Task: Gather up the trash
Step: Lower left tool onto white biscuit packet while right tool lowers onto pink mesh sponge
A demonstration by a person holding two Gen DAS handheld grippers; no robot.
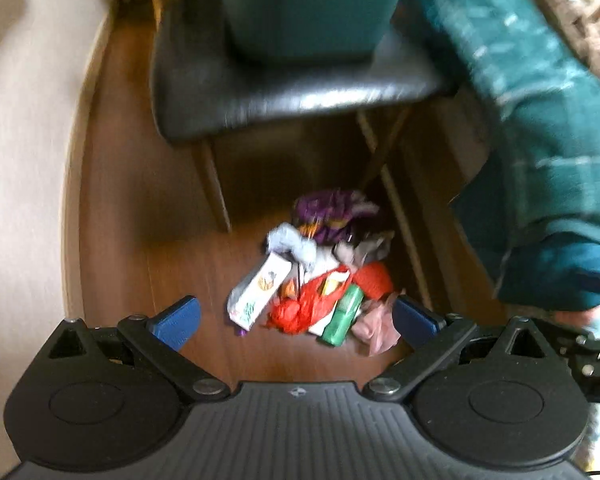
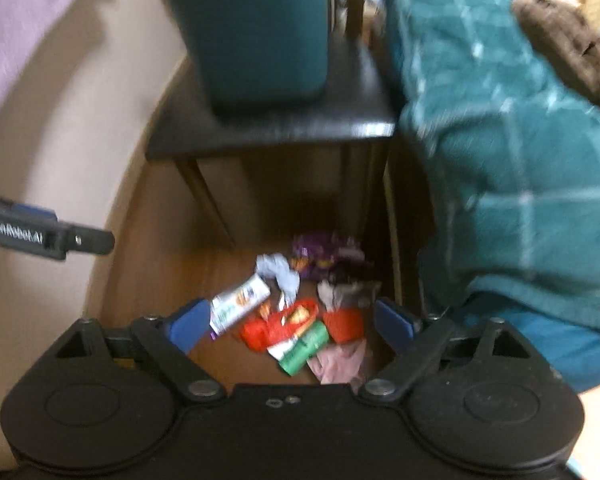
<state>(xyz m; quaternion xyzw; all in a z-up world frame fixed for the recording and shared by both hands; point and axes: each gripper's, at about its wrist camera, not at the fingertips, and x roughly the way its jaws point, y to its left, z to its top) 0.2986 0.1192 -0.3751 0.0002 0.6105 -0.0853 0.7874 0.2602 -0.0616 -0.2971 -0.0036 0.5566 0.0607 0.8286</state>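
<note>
A pile of trash lies on the wooden floor below a black chair. It holds a white carton [image 1: 258, 290] [image 2: 240, 302], a red plastic bag [image 1: 306, 304] [image 2: 278, 326], a green bottle [image 1: 342, 316] [image 2: 306, 346], a purple wrapper [image 1: 328, 212] [image 2: 320, 252], crumpled pale paper [image 1: 292, 240] [image 2: 278, 270] and a pink scrap [image 1: 376, 326] [image 2: 340, 362]. My left gripper [image 1: 296, 322] hangs above the pile, pointing down, jaws wide open and empty. My right gripper [image 2: 292, 326] is also above it, open and empty. A teal bin [image 1: 312, 8] [image 2: 256, 32] stands on the chair seat.
The black chair [image 1: 260, 92] [image 2: 268, 132] has thin wooden legs around the pile. A teal checked blanket [image 1: 540, 120] [image 2: 500, 140] hangs close on the right. A pale wall [image 1: 24, 160] runs along the left. The left gripper's side [image 2: 40, 234] shows in the right wrist view.
</note>
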